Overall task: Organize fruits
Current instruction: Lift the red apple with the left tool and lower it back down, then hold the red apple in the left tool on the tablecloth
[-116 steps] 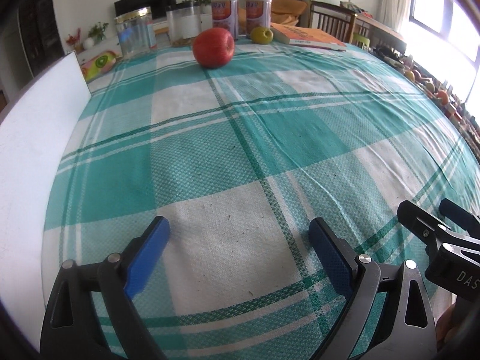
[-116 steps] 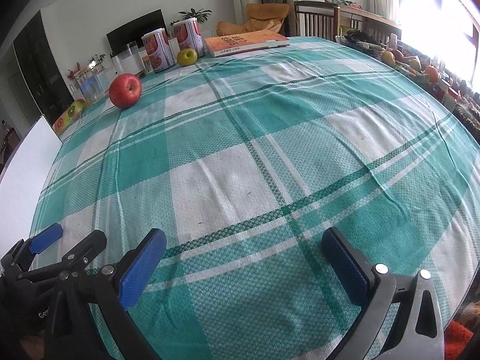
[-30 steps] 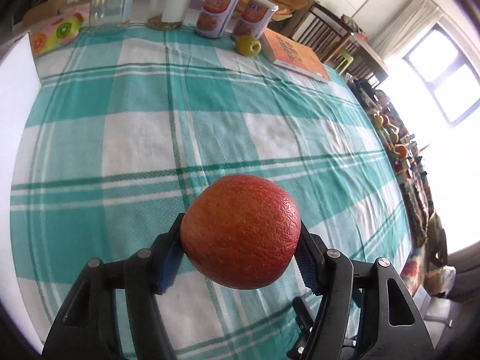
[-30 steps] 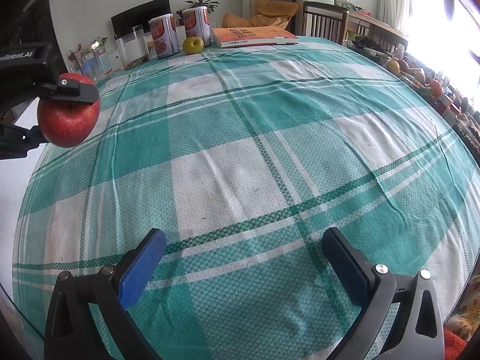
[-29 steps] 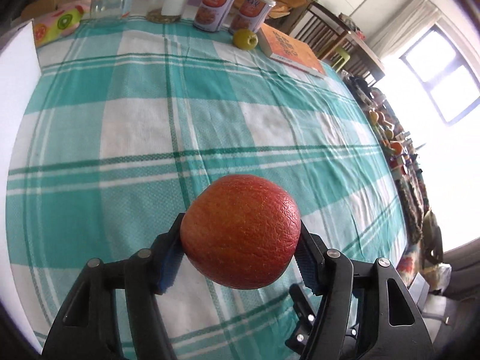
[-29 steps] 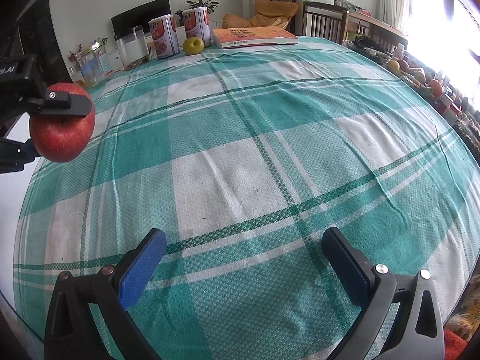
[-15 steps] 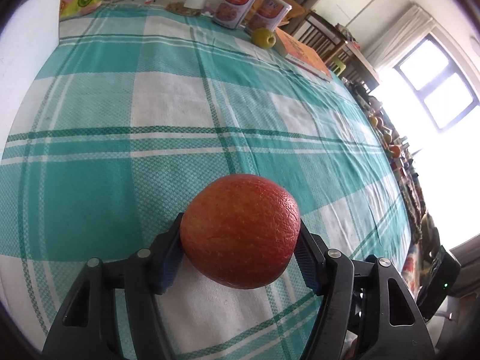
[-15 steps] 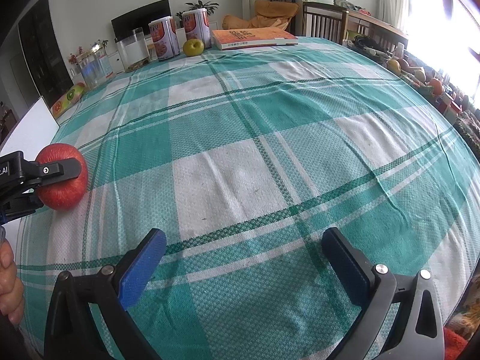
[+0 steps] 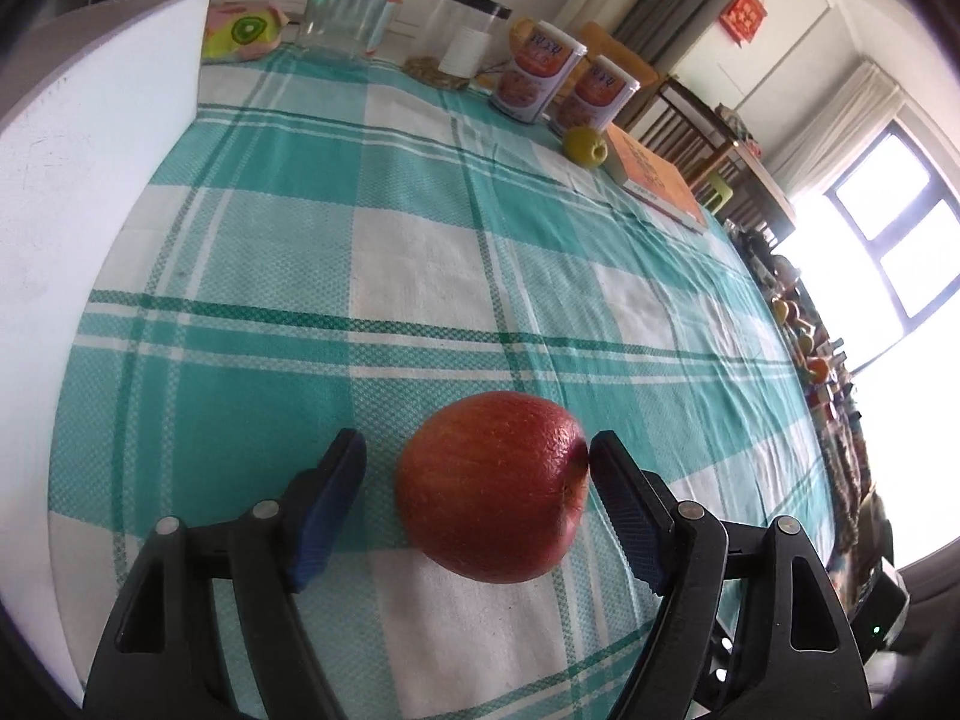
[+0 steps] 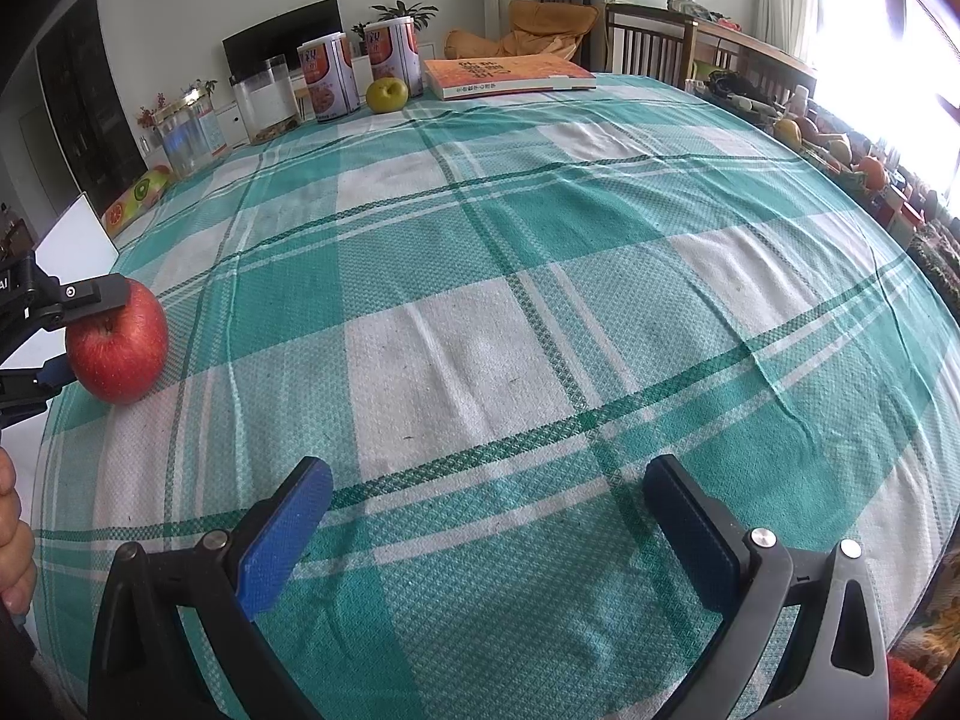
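My left gripper (image 9: 477, 468) is opening around the round red apple (image 9: 493, 486), which sits on the teal-and-white checked tablecloth (image 9: 420, 276) at about six o'clock in the left wrist view. The blue pad on the nine o'clock side stands clear of the fruit with cloth showing in the gap; the pad on the three o'clock side is right at the apple's skin (touching or just off it, I cannot tell which). From my right wrist camera the same apple (image 10: 117, 351) lies at nine o'clock near the cloth's edge, stem dimple up, with one black finger of the left gripper over its top and the other low beside it.

My right gripper (image 10: 489, 507) is spread wide over the bare cloth at six o'clock, nothing between its blue pads.

At the far end of the table, around twelve o'clock in the right view, a small yellow-green apple (image 10: 387, 95) rests just beside two orange-labelled round tins (image 10: 329, 84) and close to a flat orange-covered book (image 10: 504, 77). Toward eleven o'clock stand a clear plastic canister (image 10: 267, 101) and a clear glass jar with a gold rim (image 10: 191, 138), and beyond them a soft packet printed with kiwi and orange slices (image 10: 137, 201). A white board (image 9: 78, 192) stands upright along the table's edge at nine o'clock in the left view. A few fingertips of my left hand (image 10: 13, 546) show at the picture's edge, about eight o'clock.
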Demonstrator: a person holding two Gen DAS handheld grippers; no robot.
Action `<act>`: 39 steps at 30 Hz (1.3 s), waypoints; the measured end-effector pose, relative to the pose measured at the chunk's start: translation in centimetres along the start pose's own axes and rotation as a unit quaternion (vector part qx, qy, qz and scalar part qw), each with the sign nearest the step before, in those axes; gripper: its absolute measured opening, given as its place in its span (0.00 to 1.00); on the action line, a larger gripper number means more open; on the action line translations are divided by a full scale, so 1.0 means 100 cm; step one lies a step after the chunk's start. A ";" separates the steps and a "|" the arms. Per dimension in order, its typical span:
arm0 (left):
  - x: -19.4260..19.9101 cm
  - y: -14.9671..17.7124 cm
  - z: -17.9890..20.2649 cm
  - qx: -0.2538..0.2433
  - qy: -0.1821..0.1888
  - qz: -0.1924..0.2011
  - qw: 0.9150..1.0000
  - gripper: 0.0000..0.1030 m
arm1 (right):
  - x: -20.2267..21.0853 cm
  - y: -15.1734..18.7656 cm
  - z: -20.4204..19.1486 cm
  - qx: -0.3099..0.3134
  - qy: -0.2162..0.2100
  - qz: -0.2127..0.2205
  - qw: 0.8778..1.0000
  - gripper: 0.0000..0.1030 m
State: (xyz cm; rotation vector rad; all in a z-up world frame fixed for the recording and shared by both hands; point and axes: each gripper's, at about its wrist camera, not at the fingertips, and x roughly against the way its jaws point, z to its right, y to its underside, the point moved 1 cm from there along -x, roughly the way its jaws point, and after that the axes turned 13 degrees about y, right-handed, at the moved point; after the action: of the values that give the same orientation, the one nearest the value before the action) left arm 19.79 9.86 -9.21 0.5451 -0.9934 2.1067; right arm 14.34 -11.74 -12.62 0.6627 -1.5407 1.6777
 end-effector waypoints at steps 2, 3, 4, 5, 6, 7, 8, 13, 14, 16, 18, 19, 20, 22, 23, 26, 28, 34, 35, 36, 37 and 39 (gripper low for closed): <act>0.014 -0.005 -0.009 0.026 -0.011 0.028 0.999 0.77 | 0.000 0.000 0.000 -0.001 -0.001 0.000 1.000 1.00; 0.020 -0.007 -0.013 0.035 -0.016 0.041 0.998 0.77 | 0.000 0.000 0.000 0.000 0.000 0.000 1.000 1.00; 0.027 -0.009 -0.017 0.040 -0.022 0.052 0.998 0.77 | 0.000 0.000 0.000 0.000 0.000 0.000 1.000 1.00; 0.032 -0.009 -0.019 0.041 -0.027 0.060 0.997 0.77 | 0.000 0.000 0.000 0.001 0.001 0.000 1.000 1.00; 0.036 -0.009 -0.020 0.039 -0.030 0.065 0.997 0.77 | 0.000 0.001 0.001 0.001 0.002 0.000 1.000 1.00; 0.038 -0.008 -0.021 0.035 -0.032 0.068 0.997 0.77 | 0.000 0.000 0.000 0.001 0.002 0.000 1.000 1.00; 0.038 -0.008 -0.019 0.028 -0.030 0.066 0.997 0.78 | 0.000 0.000 0.000 0.001 0.002 0.000 1.000 1.00; 0.018 -0.001 0.004 -0.040 -0.019 0.032 0.998 0.82 | 0.000 0.000 0.000 0.000 0.001 0.000 1.000 1.00; 0.012 0.002 0.013 -0.065 -0.025 0.025 0.997 0.82 | 0.000 0.001 0.000 0.000 0.001 0.000 1.000 1.00; 0.000 0.011 0.028 -0.119 -0.050 0.009 0.992 0.82 | 0.000 0.001 0.000 0.000 0.001 0.000 1.000 1.00; -0.014 0.020 0.040 -0.177 -0.089 -0.003 0.980 0.82 | 0.000 0.001 0.000 0.000 0.001 0.000 1.000 1.00; -0.021 0.023 0.043 -0.202 -0.113 -0.004 0.973 0.82 | 0.000 0.001 0.000 0.001 0.001 0.000 1.000 1.00; -0.027 0.025 0.043 -0.218 -0.134 -0.004 0.967 0.82 | 0.000 0.001 0.000 0.001 0.002 0.000 1.000 1.00; -0.036 0.026 0.037 -0.225 -0.166 -0.004 0.960 0.82 | 0.000 0.000 0.000 0.000 0.001 0.000 1.000 1.00; -0.039 0.025 0.032 -0.221 -0.170 -0.003 0.960 0.83 | 0.000 0.000 0.000 0.000 0.001 0.000 1.000 1.00; -0.044 0.026 0.019 -0.203 -0.168 -0.011 0.965 0.86 | 0.000 0.000 0.000 0.000 0.001 0.000 1.000 1.00; -0.042 0.023 0.016 -0.192 -0.165 -0.006 0.967 0.88 | 0.000 0.000 0.000 0.001 0.001 0.000 1.000 1.00; -0.043 0.023 0.011 -0.176 -0.165 -0.011 0.970 0.94 | -0.001 0.001 0.000 0.002 0.004 -0.001 1.000 1.00; -0.043 0.023 0.011 -0.175 -0.165 -0.011 0.971 0.95 | -0.001 0.001 0.000 0.002 0.004 -0.001 1.000 1.00; -0.043 0.023 0.010 -0.174 -0.165 -0.011 0.971 0.95 | -0.001 0.001 0.000 0.002 0.004 -0.001 1.000 1.00; -0.043 0.023 0.011 -0.174 -0.165 -0.011 0.971 0.95 | -0.001 0.001 -0.001 0.003 0.004 -0.001 1.000 1.00; -0.043 0.023 0.010 -0.174 -0.165 -0.011 0.971 0.95 | -0.001 0.001 -0.001 0.004 0.006 -0.001 1.000 1.00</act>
State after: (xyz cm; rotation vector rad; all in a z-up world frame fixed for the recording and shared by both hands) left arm 20.86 6.20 -12.36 0.7347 -1.4994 1.7966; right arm 14.33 -11.65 -12.77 0.6581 -1.5257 1.6832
